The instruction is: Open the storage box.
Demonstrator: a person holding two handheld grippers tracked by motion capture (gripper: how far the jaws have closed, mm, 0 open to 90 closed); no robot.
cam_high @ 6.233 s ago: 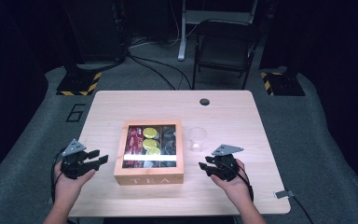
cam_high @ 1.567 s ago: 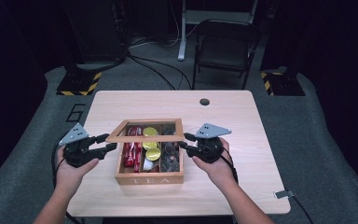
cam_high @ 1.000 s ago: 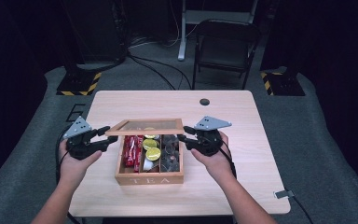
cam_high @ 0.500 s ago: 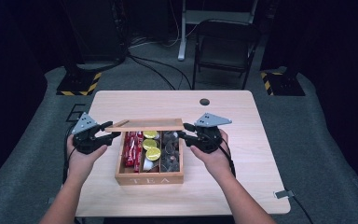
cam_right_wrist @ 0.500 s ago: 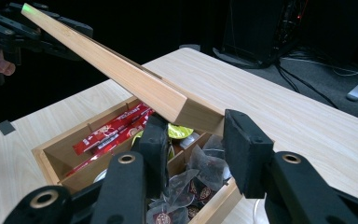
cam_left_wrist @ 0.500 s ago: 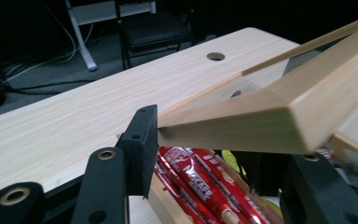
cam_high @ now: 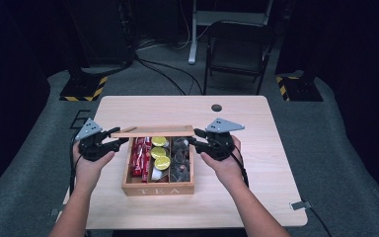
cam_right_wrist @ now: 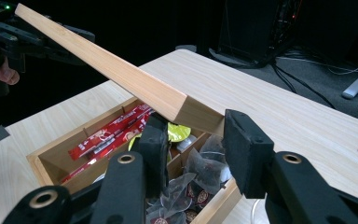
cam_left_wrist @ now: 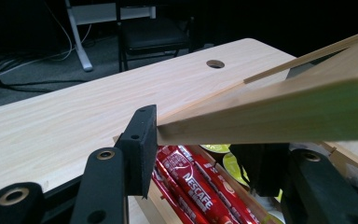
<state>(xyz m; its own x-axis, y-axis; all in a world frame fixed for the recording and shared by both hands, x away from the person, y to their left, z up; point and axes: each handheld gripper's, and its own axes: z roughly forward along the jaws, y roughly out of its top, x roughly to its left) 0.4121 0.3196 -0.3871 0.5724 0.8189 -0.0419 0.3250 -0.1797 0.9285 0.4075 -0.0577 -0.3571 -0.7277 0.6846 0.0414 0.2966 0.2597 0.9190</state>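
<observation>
L gripper [cam_high: 112,143] & R gripper [cam_high: 195,143] each clamp an end of the wooden lid [cam_high: 153,131], held tilted above the tea box [cam_high: 158,188] at table [cam_high: 256,163] center. Box open below: red sticks [cam_high: 139,155], yellow pods [cam_high: 160,153], tea bags [cam_high: 180,157]. Table hole [cam_high: 216,107] at 1 o'clock from box, well apart.
</observation>
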